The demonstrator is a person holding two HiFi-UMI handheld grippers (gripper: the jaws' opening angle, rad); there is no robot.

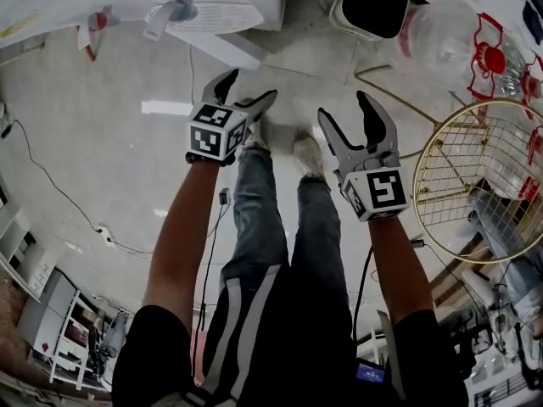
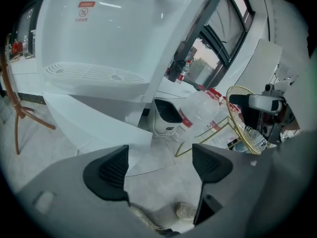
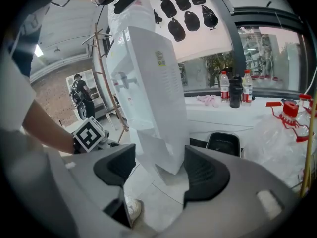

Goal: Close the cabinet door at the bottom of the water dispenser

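Left gripper (image 1: 250, 85) and right gripper (image 1: 344, 107): jaws wide, nothing between. Cabinet door (image 3: 156, 148) ajar at base of water dispenser (image 3: 148, 73), ahead, untouched. Likely best: push door's free edge with one jaw's outer face until flush.

We find clear floor (image 1: 110, 142) at frame left and centre. Open cabinet door (image 1: 216, 47) juts upper centre; bin (image 1: 371, 5) upper right, wire basket (image 1: 417, 176) block right side.

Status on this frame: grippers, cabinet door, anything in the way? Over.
Both open, empty: left gripper, right gripper. Untouched, standing open: cabinet door of water dispenser. Close by the door's edge: white bin.
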